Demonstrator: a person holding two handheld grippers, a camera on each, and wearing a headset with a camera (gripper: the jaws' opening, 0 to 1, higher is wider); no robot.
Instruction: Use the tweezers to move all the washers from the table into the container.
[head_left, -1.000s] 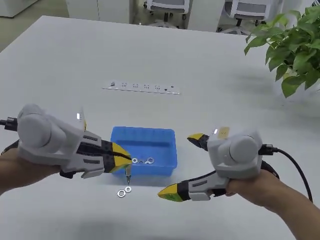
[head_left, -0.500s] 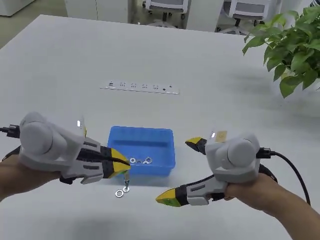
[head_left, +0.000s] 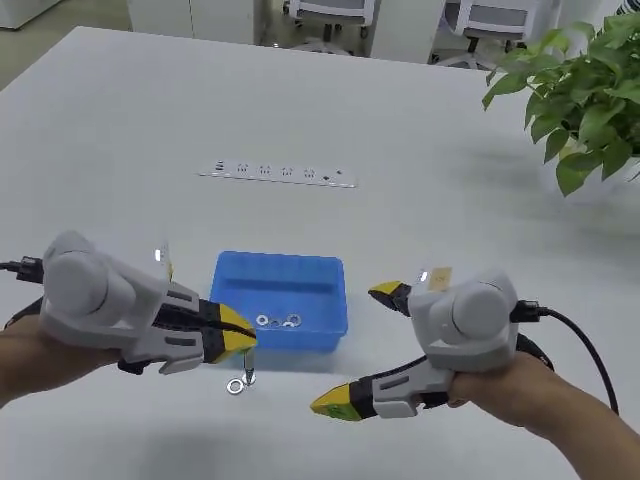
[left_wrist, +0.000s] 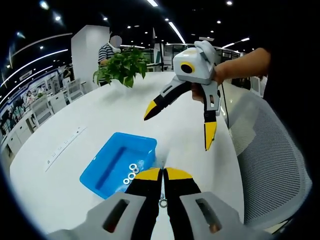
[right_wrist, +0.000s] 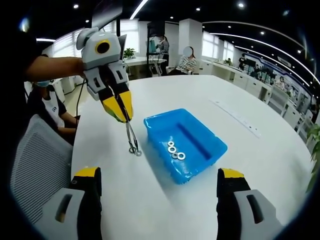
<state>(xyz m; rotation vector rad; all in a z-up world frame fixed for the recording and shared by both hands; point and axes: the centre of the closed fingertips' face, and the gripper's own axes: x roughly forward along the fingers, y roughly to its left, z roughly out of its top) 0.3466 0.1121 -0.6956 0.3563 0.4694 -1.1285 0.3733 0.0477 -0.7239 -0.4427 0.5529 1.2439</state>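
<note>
The left gripper (head_left: 243, 337) has its jaws pressed together on the tweezers (right_wrist: 131, 134), whose tips point down at the loose washers (head_left: 237, 386) on the table (head_left: 420, 190), just beside the near wall of the container (head_left: 281, 263). Three more washers (head_left: 277, 321) lie inside it. The right gripper (head_left: 356, 348) is spread wide, holding nothing, to the container's right. The white table carries a power strip (head_left: 277, 173); a plant (head_left: 580, 90) stands far right, with chairs (head_left: 335, 10) beyond

Left tool (head_left: 245, 338), right tool (head_left: 355, 348): rounded light-grey housings, black jaws with yellow tips. Black cable (head_left: 565, 320) exits the right housing at 3 o'clock.
</note>
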